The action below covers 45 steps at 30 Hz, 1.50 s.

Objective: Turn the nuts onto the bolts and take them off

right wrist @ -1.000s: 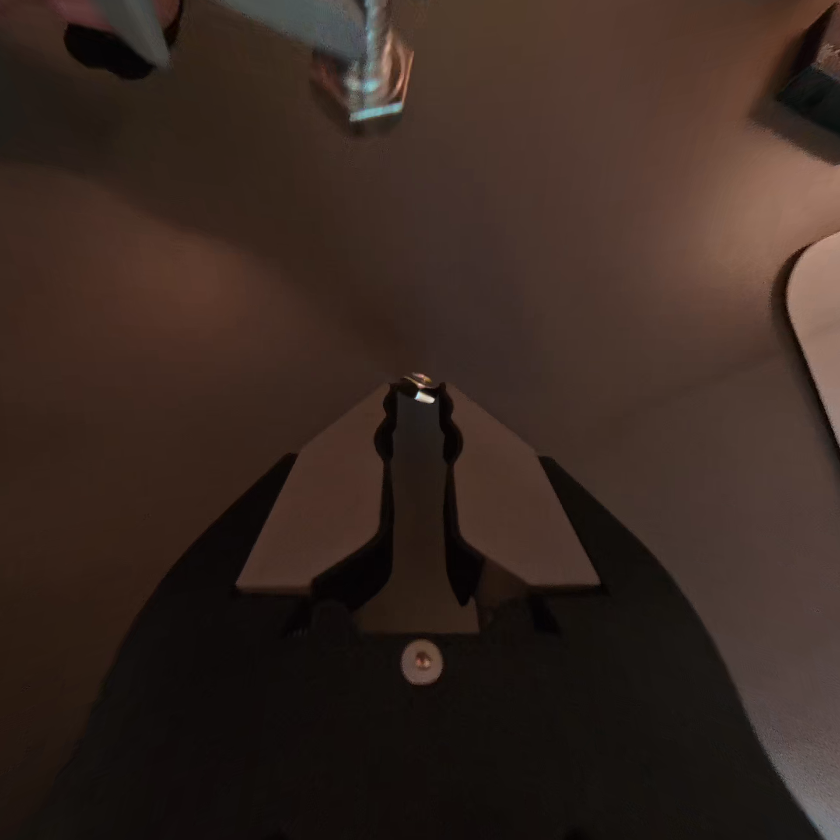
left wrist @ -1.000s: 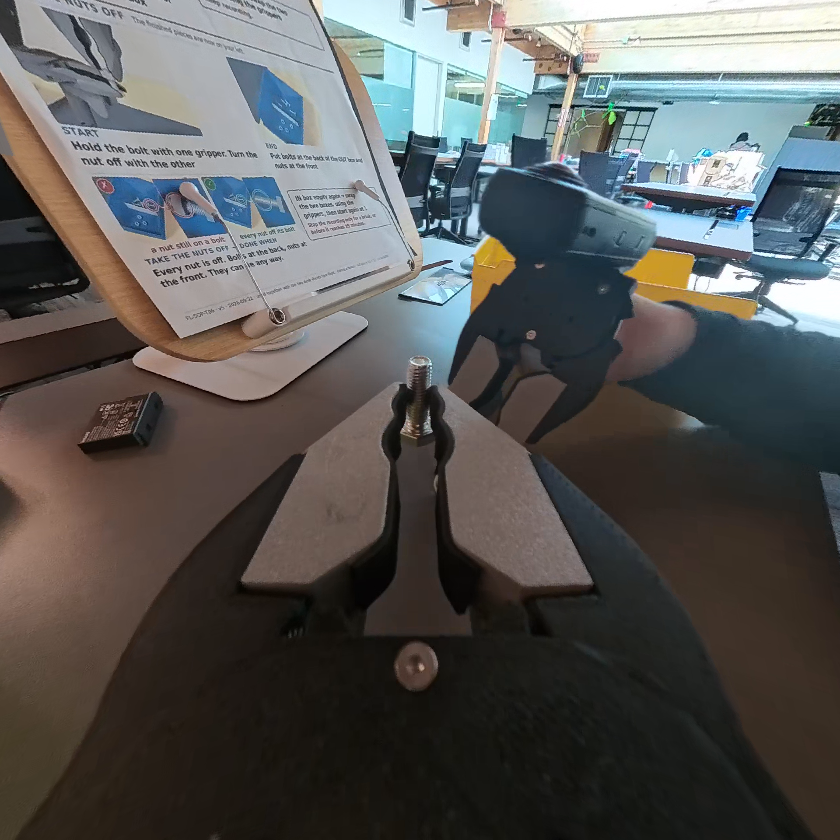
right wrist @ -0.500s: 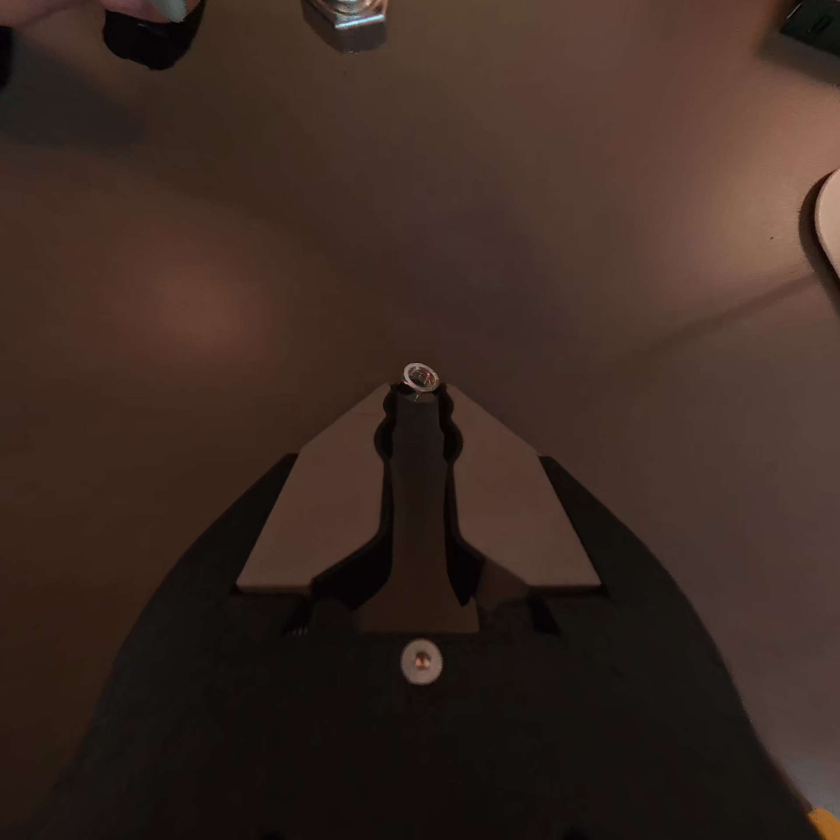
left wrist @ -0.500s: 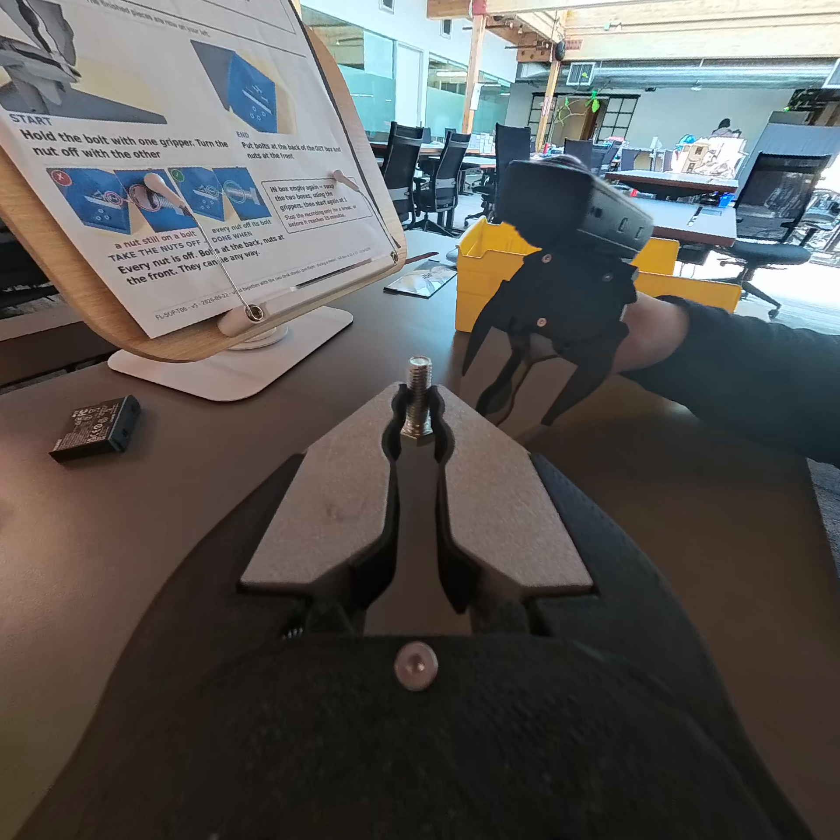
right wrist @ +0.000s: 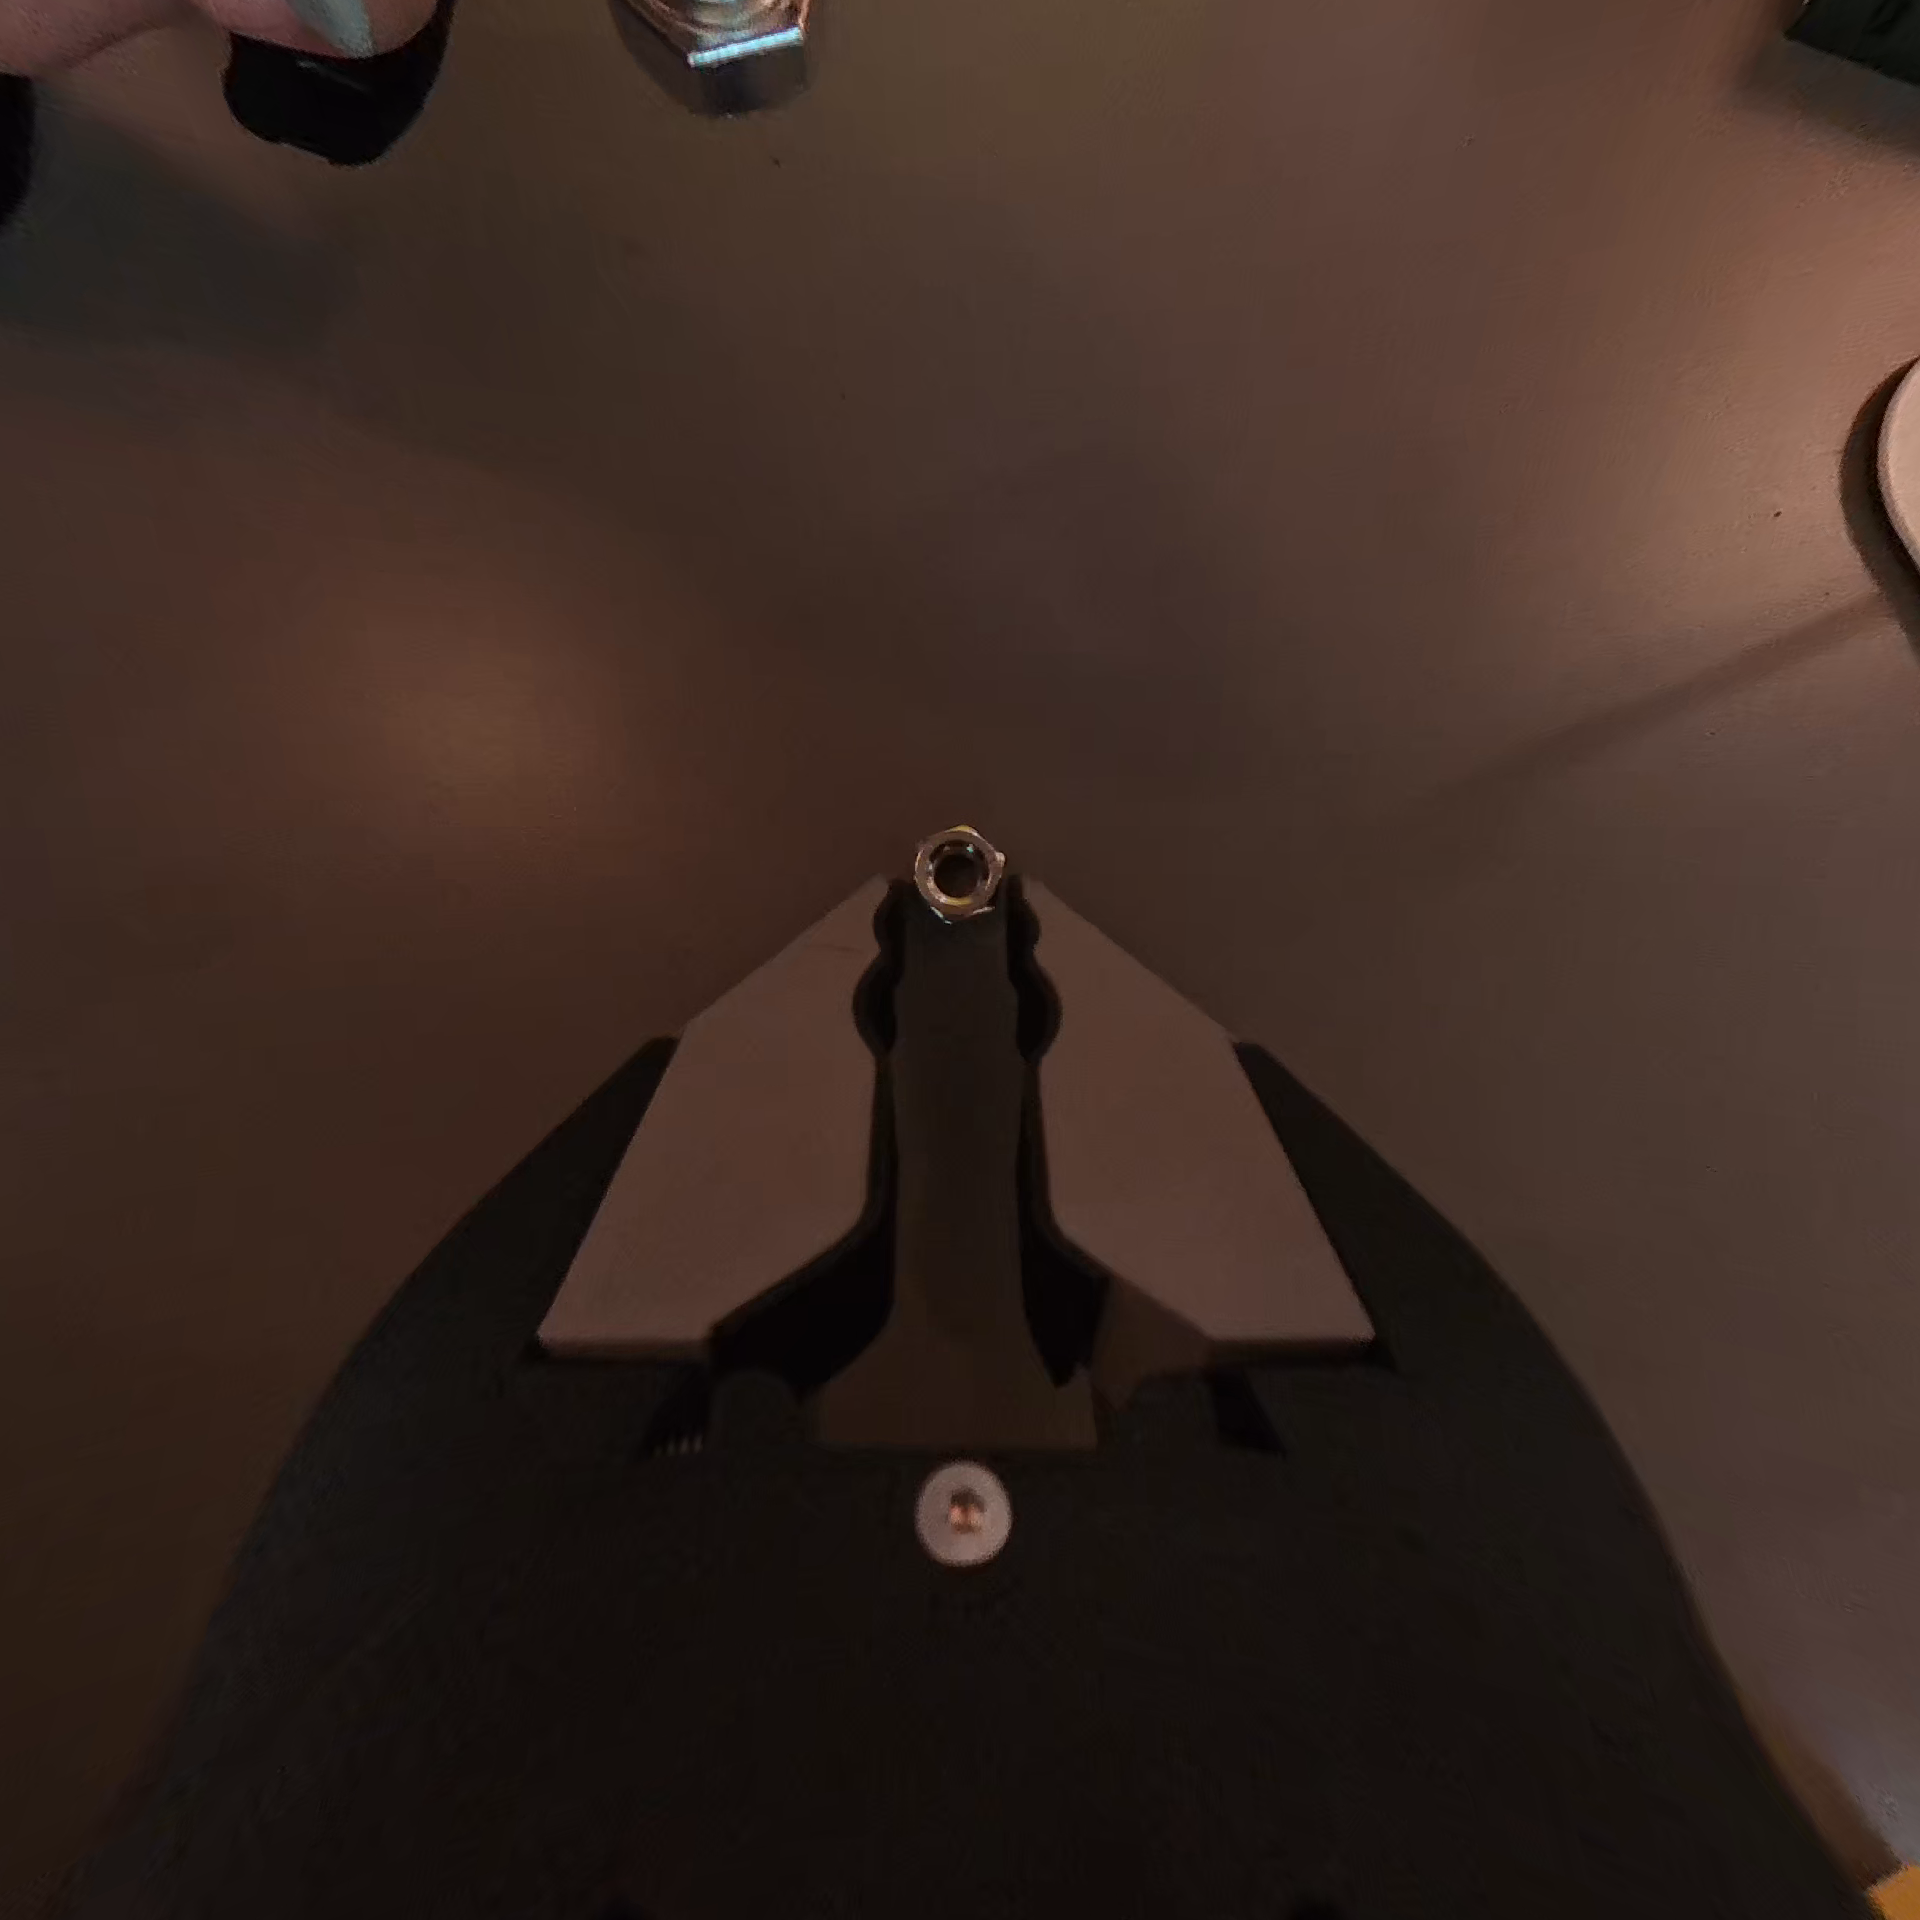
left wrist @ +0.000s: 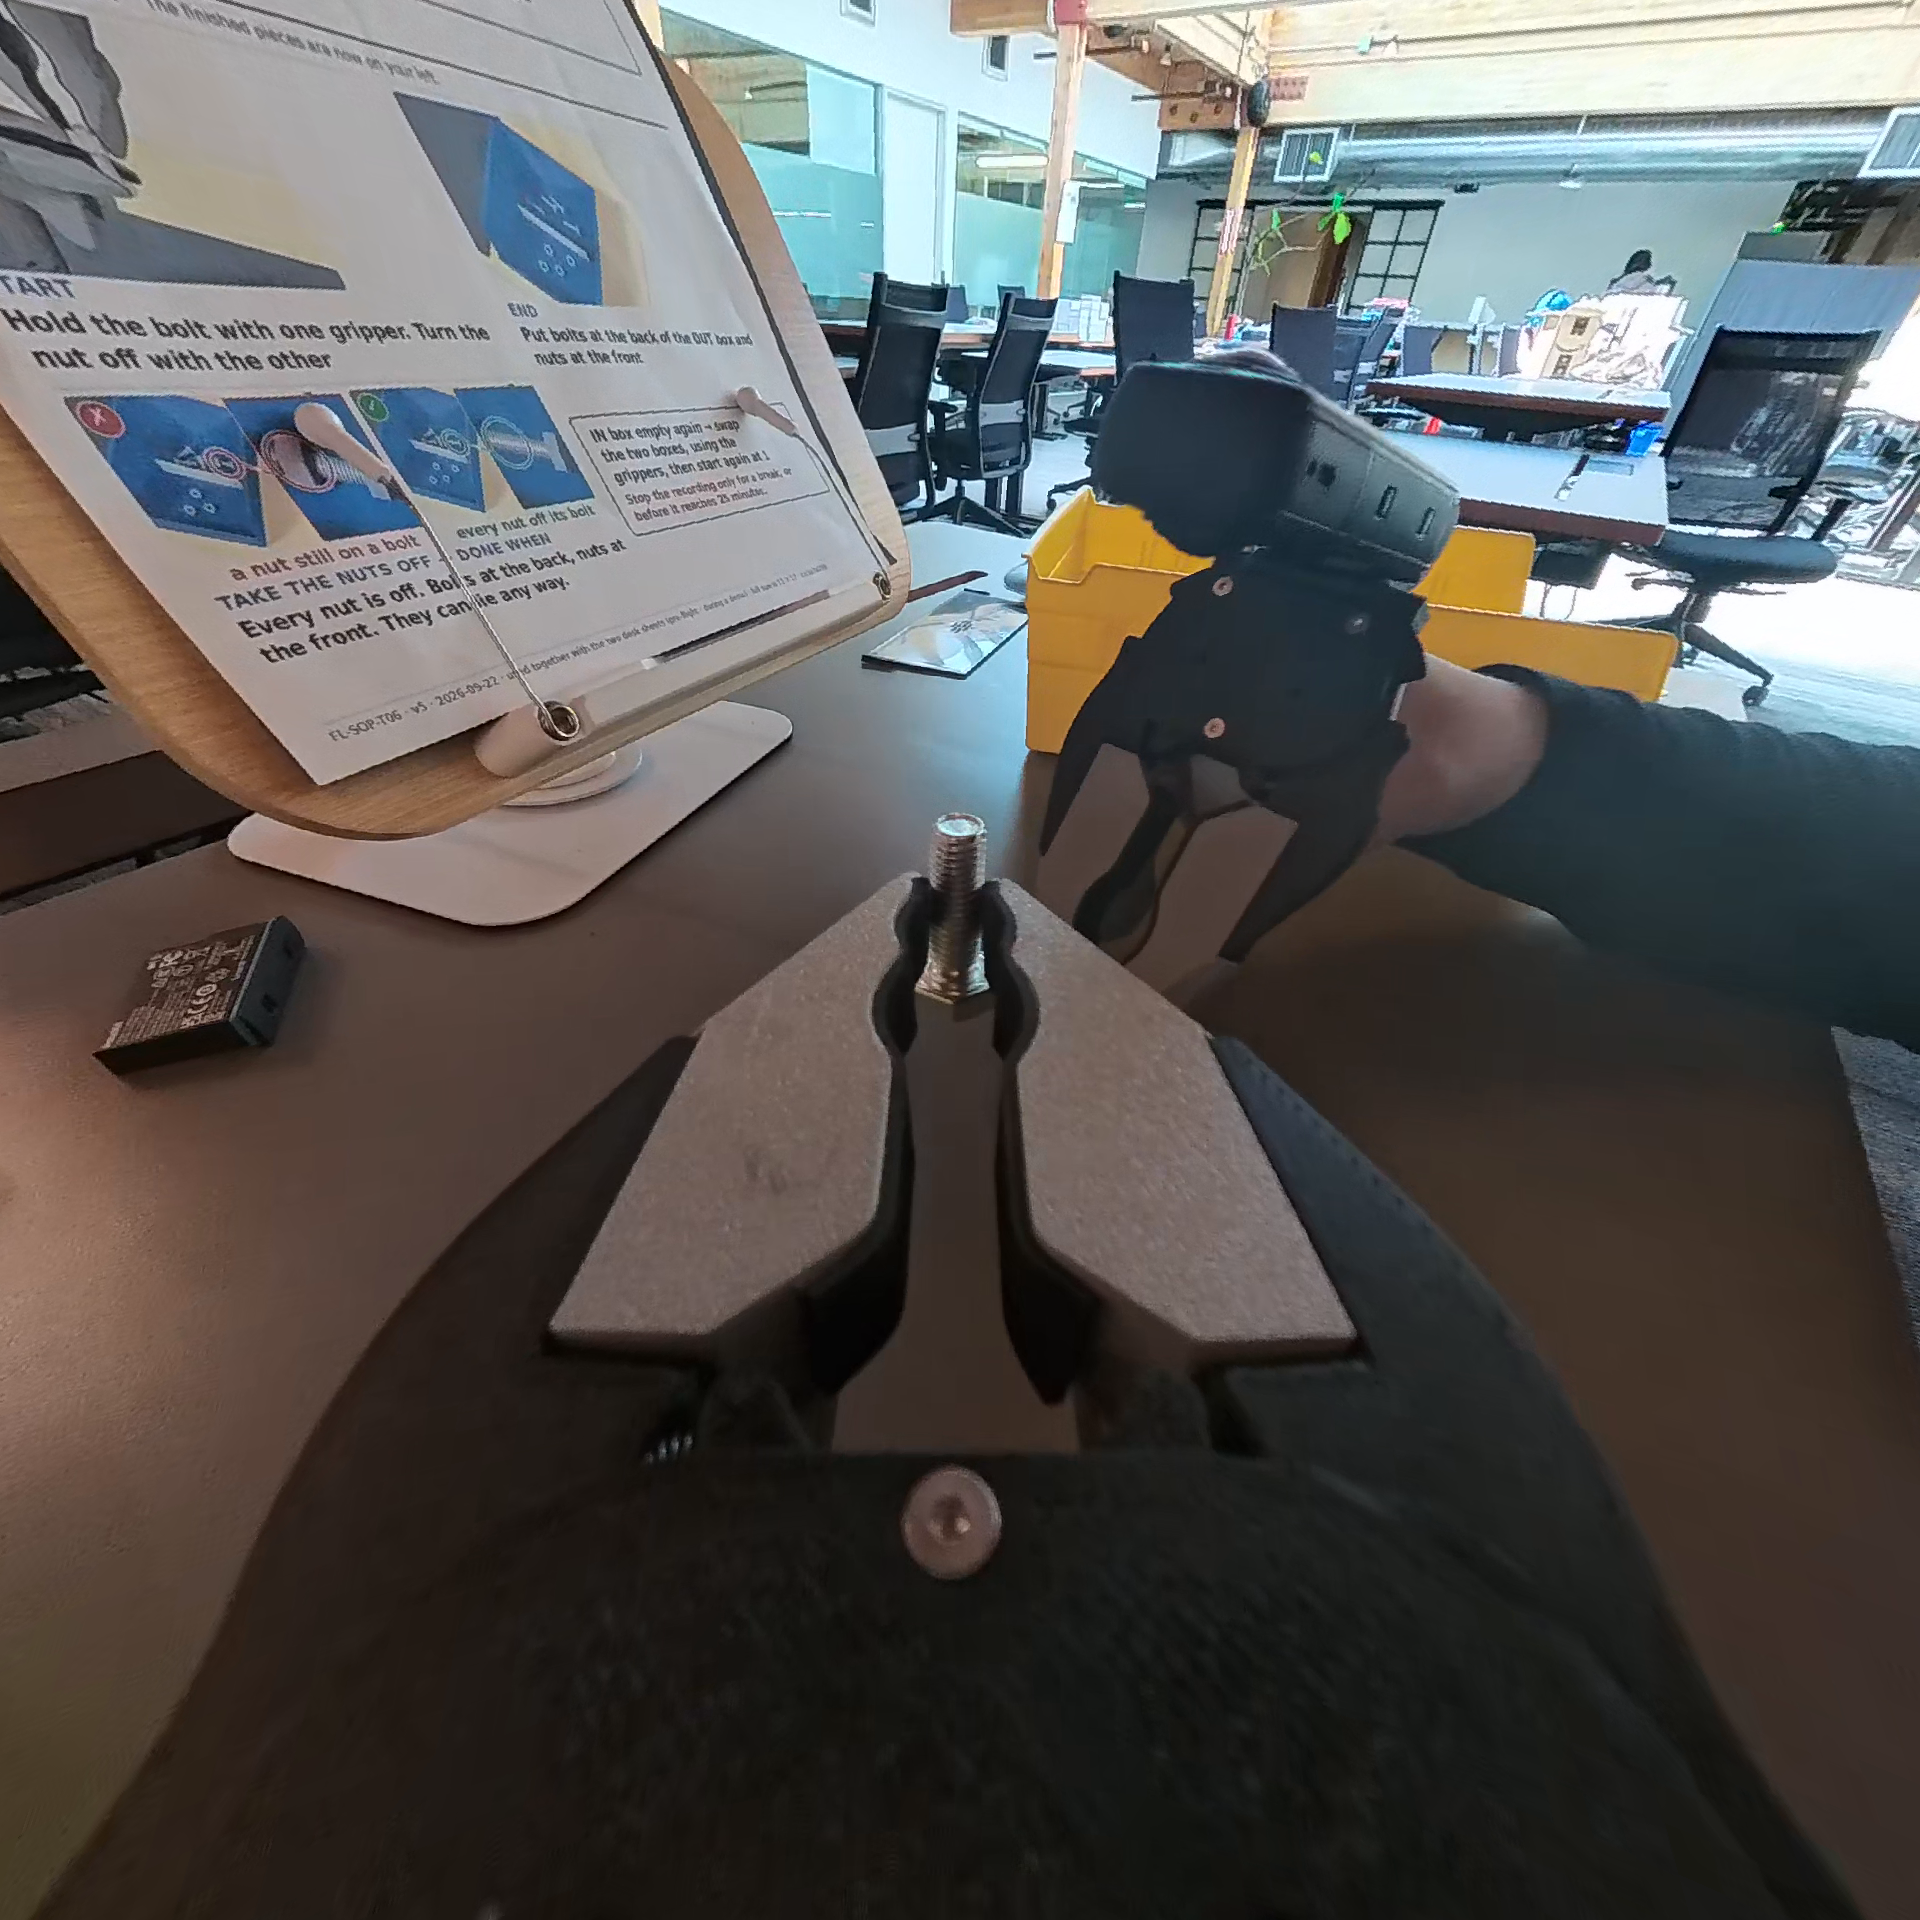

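My left gripper (left wrist: 956, 935) is shut on a silver bolt (left wrist: 957, 914) and holds it upright, threaded end up, with its bare head below the tips. My right gripper (right wrist: 958, 883) is shut on a small silver hex nut (right wrist: 958, 871) at its fingertips, hole facing the camera, and points down at the dark table. In the left wrist view the right gripper (left wrist: 1174, 925) hovers just right of the bolt, tips near the table. The bolt's head (right wrist: 732, 52) shows at the top edge of the right wrist view.
A wooden stand with an instruction sheet (left wrist: 395, 416) stands at the left on a white base (left wrist: 520, 842). A black battery (left wrist: 208, 997) lies at the left. Yellow bins (left wrist: 1101, 623) sit behind the right gripper. A sleeved arm (left wrist: 1683, 831) reaches in from the right. Spacing between my two grippers at the tips: around 12 centimetres.
The right gripper has turned so the nut's hole now faces the camera. The left gripper with the bolt has stayed nearly still while the view shifted slightly.
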Motion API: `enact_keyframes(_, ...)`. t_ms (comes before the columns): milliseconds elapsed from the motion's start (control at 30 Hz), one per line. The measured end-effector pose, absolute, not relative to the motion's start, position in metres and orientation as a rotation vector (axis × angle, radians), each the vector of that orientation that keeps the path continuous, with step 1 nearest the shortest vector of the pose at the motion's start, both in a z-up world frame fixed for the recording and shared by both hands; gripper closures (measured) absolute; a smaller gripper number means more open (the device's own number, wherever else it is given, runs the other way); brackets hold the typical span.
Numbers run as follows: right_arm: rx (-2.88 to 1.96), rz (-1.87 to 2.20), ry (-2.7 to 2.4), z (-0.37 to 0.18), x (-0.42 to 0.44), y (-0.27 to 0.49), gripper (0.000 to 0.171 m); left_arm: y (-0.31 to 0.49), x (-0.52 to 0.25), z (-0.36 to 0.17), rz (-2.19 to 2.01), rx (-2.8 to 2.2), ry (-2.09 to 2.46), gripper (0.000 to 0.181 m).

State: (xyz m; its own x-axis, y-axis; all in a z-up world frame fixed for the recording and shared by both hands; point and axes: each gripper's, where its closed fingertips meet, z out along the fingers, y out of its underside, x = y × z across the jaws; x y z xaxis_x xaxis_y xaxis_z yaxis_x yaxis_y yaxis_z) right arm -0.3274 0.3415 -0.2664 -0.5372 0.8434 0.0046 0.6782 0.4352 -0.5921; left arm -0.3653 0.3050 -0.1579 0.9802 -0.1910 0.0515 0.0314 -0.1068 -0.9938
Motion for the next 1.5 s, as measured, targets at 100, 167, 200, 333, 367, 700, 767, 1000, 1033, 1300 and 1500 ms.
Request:
enact_keyframes(100, -1.310, 0.802, -2.378, -0.264, -0.329, 0.341, 0.156, 0.305, -0.364, -0.158, -0.188, -1.671, 0.130, 0.174)
enact_keyframes(167, -1.313, 0.802, -2.375, -0.264, -0.329, 0.341, 0.156, 0.305, -0.363, -0.158, -0.184, -1.670, 0.135, 0.174)
enact_keyframes(200, -1.317, 0.799, -2.376, -0.265, -0.329, 0.341, 0.156, 0.305, -0.362, -0.158, -0.186, -1.670, 0.138, 0.174)
enact_keyframes(333, -1.326, 0.793, -2.379, -0.268, -0.330, 0.340, 0.157, 0.305, -0.362, -0.158, -0.186, -1.673, 0.138, 0.173)
enact_keyframes(367, -1.331, 0.792, -2.380, -0.268, -0.330, 0.340, 0.157, 0.305, -0.362, -0.158, -0.185, -1.672, 0.139, 0.173)
enact_keyframes(700, -1.350, 0.806, -2.372, -0.267, -0.331, 0.339, 0.158, 0.305, -0.361, -0.158, -0.178, -1.675, 0.148, 0.174)
enact_keyframes(767, -1.358, 0.806, -2.355, -0.265, -0.332, 0.342, 0.158, 0.306, -0.361, -0.159, -0.171, -1.677, 0.151, 0.173)
enact_keyframes(1000, -1.354, 0.993, -2.226, -0.210, -0.344, 0.345, 0.158, 0.308, -0.357, -0.165, -0.175, -1.699, 0.167, 0.173)
enact_keyframes(1033, -1.334, 1.031, -2.221, -0.195, -0.345, 0.341, 0.158, 0.309, -0.356, -0.165, -0.171, -1.699, 0.174, 0.173)
enact_keyframes(1300, -1.164, 1.170, -2.349, -0.117, -0.359, 0.304, 0.158, 0.309, -0.354, -0.161, -0.144, -1.682, 0.200, 0.174)
enact_keyframes(1500, -1.143, 1.033, -2.402, -0.126, -0.368, 0.299, 0.158, 0.310, -0.357, -0.168, -0.194, -1.722, 0.161, 0.174)
